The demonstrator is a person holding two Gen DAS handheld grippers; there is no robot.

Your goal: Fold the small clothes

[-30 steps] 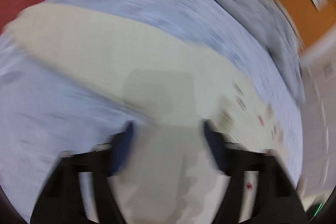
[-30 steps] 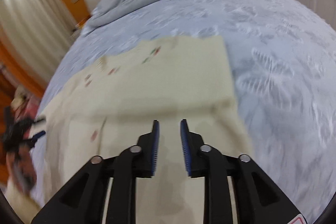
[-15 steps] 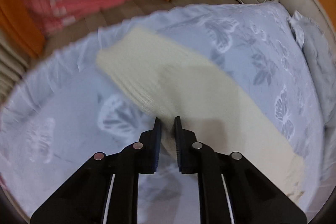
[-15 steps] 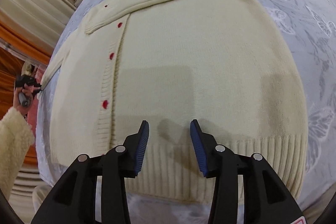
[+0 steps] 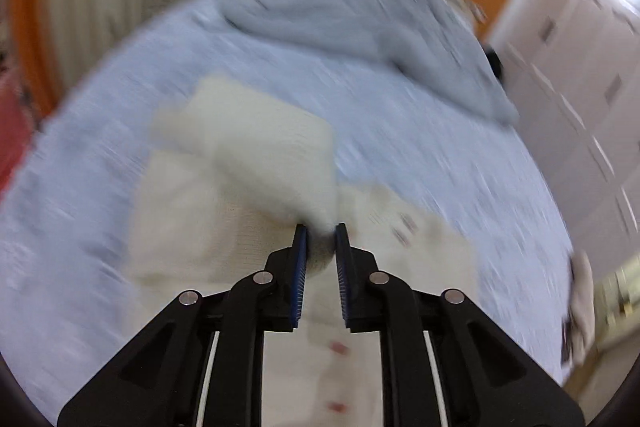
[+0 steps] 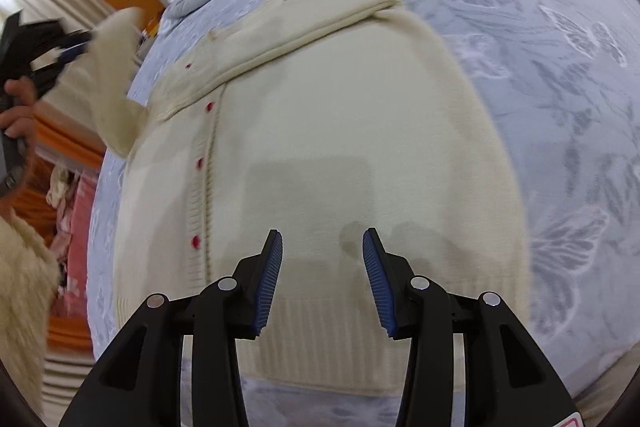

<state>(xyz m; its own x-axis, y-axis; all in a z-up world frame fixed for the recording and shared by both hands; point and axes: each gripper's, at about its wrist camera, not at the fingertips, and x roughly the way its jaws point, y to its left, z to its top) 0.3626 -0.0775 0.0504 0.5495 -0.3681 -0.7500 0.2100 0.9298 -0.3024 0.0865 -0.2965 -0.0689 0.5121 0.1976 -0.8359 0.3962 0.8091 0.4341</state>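
On the bed, from the jaws outward:
Left gripper (image 5: 321,227): jaws pinch a fold of the cream sleeve (image 5: 260,147) and are opening a little, cloth between the pads; view blurred.
Sleeve: lifted off the bed, hanging from the left jaws above the cardigan body.
Right gripper (image 6: 322,243): jaws released, standing apart over the cardigan (image 6: 340,131) near its ribbed hem; nothing between them.
Cardigan: cream knit, spread flat on the bed (image 6: 560,75), red buttons (image 6: 196,242) in a row down the placket at the left; the far sleeve folded across the top.
Left hand (image 6: 18,107): at the left edge of the right wrist view, raised with its gripper and the sleeve.
Duvet (image 5: 360,15): grey, bunched at the head of the bed.
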